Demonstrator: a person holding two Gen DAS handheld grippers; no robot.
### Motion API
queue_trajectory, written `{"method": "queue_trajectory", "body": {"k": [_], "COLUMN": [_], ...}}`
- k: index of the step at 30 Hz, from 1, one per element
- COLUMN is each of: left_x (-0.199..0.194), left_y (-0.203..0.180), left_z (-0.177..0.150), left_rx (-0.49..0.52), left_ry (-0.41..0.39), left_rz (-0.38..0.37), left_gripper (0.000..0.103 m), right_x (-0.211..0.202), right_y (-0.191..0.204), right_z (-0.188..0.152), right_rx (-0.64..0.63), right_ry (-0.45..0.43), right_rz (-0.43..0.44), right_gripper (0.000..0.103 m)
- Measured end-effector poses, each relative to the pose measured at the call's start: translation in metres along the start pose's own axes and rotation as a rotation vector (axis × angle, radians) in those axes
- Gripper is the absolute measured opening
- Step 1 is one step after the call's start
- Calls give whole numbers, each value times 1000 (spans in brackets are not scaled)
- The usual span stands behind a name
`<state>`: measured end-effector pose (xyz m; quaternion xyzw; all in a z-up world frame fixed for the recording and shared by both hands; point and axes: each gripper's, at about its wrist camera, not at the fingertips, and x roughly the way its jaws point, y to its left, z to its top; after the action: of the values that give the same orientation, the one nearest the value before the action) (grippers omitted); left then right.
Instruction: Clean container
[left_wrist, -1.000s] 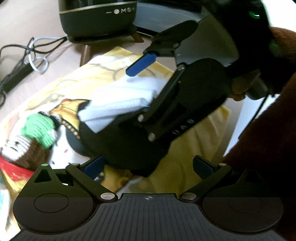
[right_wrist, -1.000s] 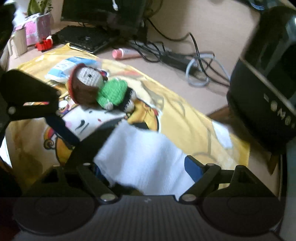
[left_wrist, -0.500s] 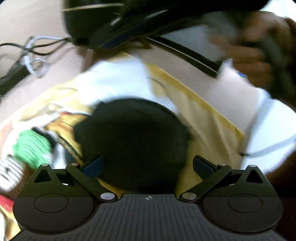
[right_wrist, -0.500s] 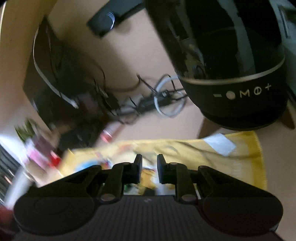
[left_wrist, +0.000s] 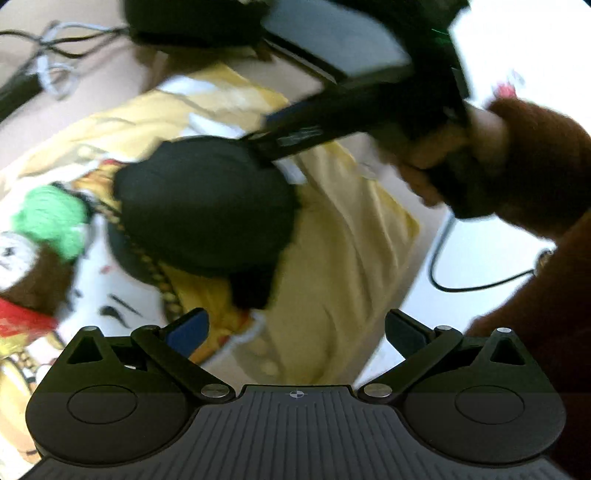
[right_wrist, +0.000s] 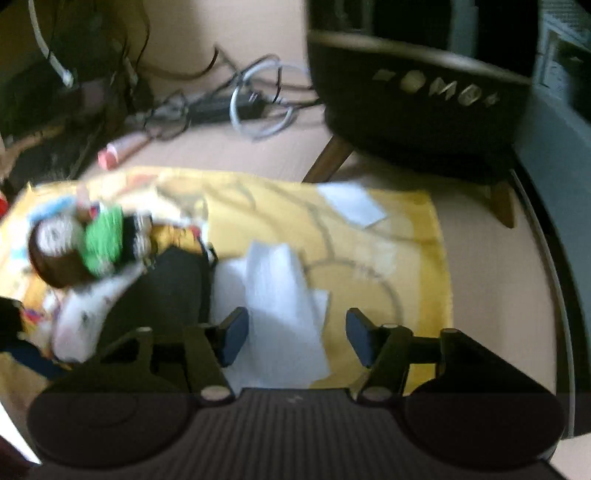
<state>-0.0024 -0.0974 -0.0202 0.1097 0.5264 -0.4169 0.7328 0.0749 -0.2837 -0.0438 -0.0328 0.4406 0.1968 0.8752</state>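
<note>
Right wrist view, right gripper (right_wrist: 293, 338) apart over white tissue (right_wrist: 280, 295) (blurred), left gripper (left_wrist: 295, 332) apart near black container (left_wrist: 203, 206).

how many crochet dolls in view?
1. The crochet doll in green lies on the yellow cloth, left of the black container. Blurry frames; others may be hidden.
</note>
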Motion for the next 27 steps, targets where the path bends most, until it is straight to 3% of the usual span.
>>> {"method": "queue_trajectory", "body": {"k": [2, 4, 8, 11, 12, 15, 18, 21, 27], "left_x": [7, 15, 20, 24, 24, 23, 21, 20, 16], "left_y": [-6, -4, 0, 0, 0, 3, 4, 4, 11], "left_z": [0, 4, 14, 21, 24, 27, 28, 31, 40], "left_rx": [38, 38, 25, 46, 54, 55, 46, 51, 53], "left_ry": [26, 38, 12, 20, 21, 23, 30, 28, -17], "left_rz": [-11, -33, -41, 11, 19, 34, 49, 58, 125], "left_gripper": [103, 103, 103, 103, 103, 103, 103, 103, 103], "right_x": [0, -3, 6, 7, 6, 7, 6, 0, -33], "right_y": [6, 10, 10, 2, 0, 9, 16, 10, -37], "right_z": [-3, -2, -2, -3, -3, -3, -1, 4, 39], "right_rx": [-7, -7, 8, 0, 1, -107, -202, -217, -48], "right_ry": [-26, -51, -43, -64, -72, -84, -83, -76, -141], "right_rz": [42, 99, 29, 35, 43, 57, 60, 37, -41], "right_gripper": [66, 81, 81, 80, 76, 44, 20, 11, 10]}}
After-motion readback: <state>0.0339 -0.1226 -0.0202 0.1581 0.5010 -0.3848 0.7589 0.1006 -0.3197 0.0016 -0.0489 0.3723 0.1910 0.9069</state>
